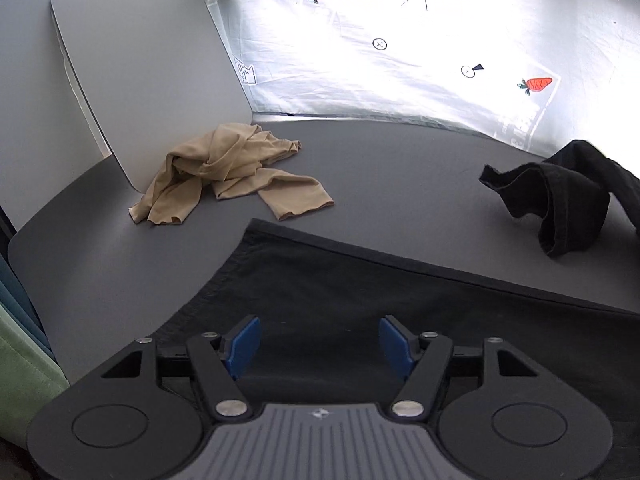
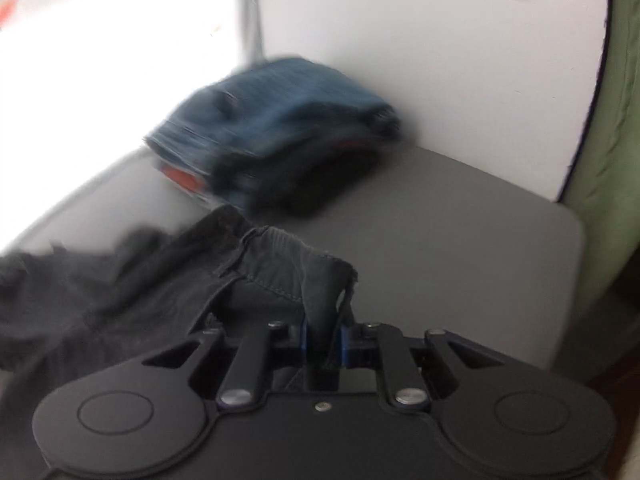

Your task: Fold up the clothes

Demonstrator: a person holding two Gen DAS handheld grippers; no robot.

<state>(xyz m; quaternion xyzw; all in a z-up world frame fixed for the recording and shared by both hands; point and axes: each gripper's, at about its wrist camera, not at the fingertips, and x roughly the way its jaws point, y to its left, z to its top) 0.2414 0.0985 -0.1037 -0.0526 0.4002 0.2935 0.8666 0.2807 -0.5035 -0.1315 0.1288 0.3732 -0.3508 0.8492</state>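
Observation:
A black garment (image 1: 380, 292) lies spread on the grey table (image 1: 380, 152) in the left wrist view. My left gripper (image 1: 319, 342) is open just above it, blue pads apart, holding nothing. One end of the garment (image 1: 568, 204) is lifted at the right. In the blurred right wrist view my right gripper (image 2: 322, 340) is shut on a corner of the black garment (image 2: 280, 264), which hangs raised and trails off to the left.
A crumpled tan garment (image 1: 228, 168) lies at the table's far left, against a grey upright board (image 1: 148, 64). A folded blue garment stack (image 2: 276, 136) sits at the far right by a white panel (image 2: 440, 48). A white printed sheet (image 1: 440, 40) lies beyond the table.

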